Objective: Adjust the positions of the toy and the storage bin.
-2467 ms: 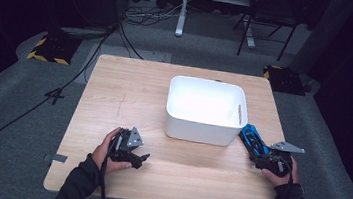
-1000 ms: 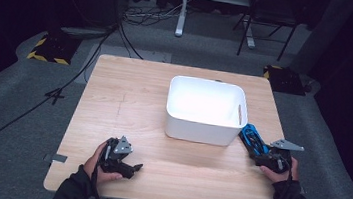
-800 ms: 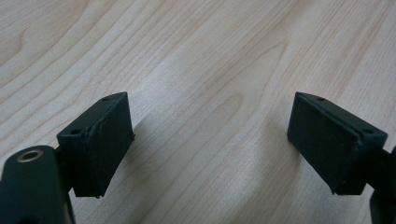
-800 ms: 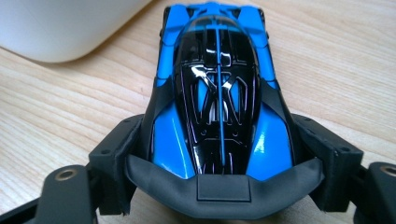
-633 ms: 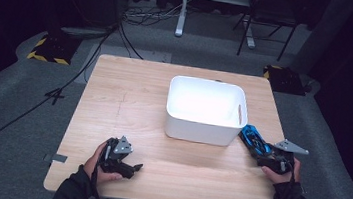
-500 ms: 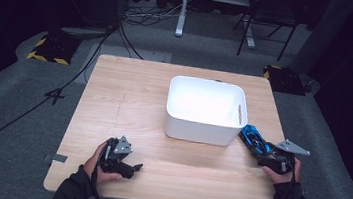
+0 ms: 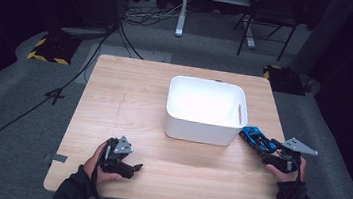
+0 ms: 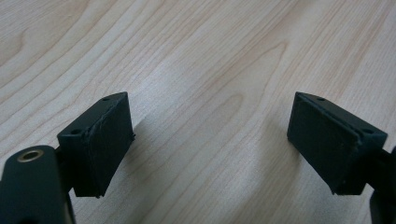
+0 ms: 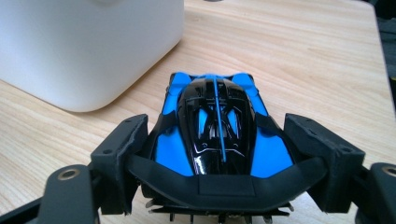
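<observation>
We've got the blue toy car (image 9: 212,123) sitting on the counter (image 7: 134,95) at lower right of the high view, just beside the front right corner of the white bin (image 7: 206,110). In the right gripper view it fills the lower centre, w/ the bin's rounded corner at upper left.

The right gripper (image 9: 219,161) has its jaws set either side of the car's rear, one along each flank. They look close against the body, but we can't tell whether they're actually pinching it or just bracketing it. The left gripper (image 8: 210,144) rests at lower left of the high view, jaws wide apart over bare wood, nothing between them.

Handling, as we judge it:
- Car looks like hard glossy plastic, prob. light and stiff, so it won't squash under the jaws.
- Glossy shell = slippery. The tapered black canopy is a poor spot, since pads could slide up and off.
- Best hold is approx. where the jaws sit now: across the broad blue flanks, low down, where the sides run nearly parallel.
- The thin black rear wing across the back looks like the fragile bit, so we'd keep clamping force off it.
- It's on wheels, so it may roll if nudged before the jaws close evenly.
</observation>
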The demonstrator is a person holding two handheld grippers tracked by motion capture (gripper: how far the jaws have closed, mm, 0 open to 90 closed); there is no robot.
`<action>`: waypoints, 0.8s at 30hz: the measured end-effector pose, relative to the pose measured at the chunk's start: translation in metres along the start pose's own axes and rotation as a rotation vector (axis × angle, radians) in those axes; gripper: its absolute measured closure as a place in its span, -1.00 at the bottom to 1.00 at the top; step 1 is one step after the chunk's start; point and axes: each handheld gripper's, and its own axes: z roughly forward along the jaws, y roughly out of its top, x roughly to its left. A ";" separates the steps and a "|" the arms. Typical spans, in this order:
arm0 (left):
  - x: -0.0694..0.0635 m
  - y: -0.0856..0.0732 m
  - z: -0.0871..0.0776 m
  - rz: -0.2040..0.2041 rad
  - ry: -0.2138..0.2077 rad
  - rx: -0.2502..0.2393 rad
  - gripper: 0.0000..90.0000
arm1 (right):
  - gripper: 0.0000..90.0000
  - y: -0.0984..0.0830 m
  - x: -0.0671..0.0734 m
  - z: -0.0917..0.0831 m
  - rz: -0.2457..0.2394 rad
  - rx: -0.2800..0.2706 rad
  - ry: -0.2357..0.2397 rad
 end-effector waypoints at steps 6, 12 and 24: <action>0.000 0.000 0.000 0.000 0.000 0.000 -0.67 | -0.45 0.006 -0.001 -0.004 0.001 -0.036 0.000; 0.000 0.000 0.000 0.000 0.000 0.000 -0.67 | -0.45 0.014 0.001 -0.010 -0.001 -0.073 -0.002; 0.000 0.000 0.000 0.000 0.000 0.000 -0.67 | -0.45 0.024 0.005 -0.017 -0.005 -0.120 0.008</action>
